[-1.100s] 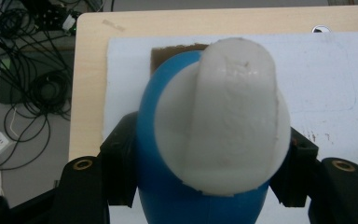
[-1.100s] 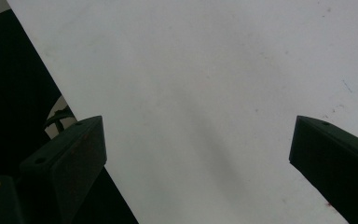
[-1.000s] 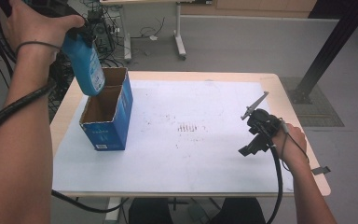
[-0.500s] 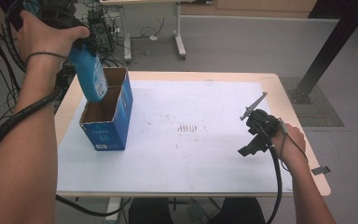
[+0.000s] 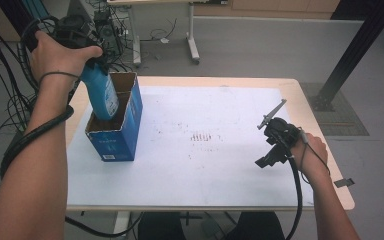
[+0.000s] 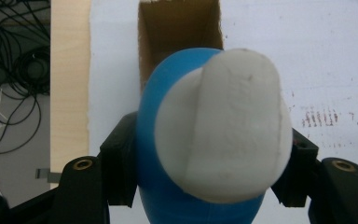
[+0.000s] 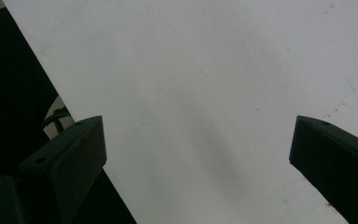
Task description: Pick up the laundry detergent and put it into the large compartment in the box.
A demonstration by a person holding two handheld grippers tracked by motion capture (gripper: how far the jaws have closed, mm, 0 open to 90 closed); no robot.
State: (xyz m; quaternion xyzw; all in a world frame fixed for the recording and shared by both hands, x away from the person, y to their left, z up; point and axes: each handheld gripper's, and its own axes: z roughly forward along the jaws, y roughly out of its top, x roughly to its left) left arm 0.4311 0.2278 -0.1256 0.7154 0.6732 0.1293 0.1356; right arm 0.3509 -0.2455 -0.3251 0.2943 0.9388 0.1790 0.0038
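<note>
Now, nearest the person, the right hand-held gripper point(image 5: 272, 145) rests low over the white sheet point(image 5: 220, 150) on the table point(image 5: 325, 165), its jaws spread wide with nothing between them; in the right gripper view the two black jaws frame bare white paper. It looks parked, and that is fine, though it could be called on to steady the box if it starts to slide.

Further out on the left, the action: the left hand-held gripper point(image 6: 205, 186) is clamped on a blue bottle point(image 5: 100, 95) with a white cap point(image 6: 223, 135), the jaws pressing the blue body on both sides just below that cap. The bottle's base has already dipped into the open top of the blue cardboard box point(image 5: 115, 132), which stands upright near the table's left edge, and the bottle leans a little toward the person's left.

To do this step well, I'd say straighten the bottle so it runs parallel with the box walls. The left gripper view looks straight down past the cap into the brown inside of the box, a handy guide for centring. Lower slowly, keep the grip firm, and let go only once the base feels seated. The risk is a bottle edge catching the rim and tipping the light box.
</note>
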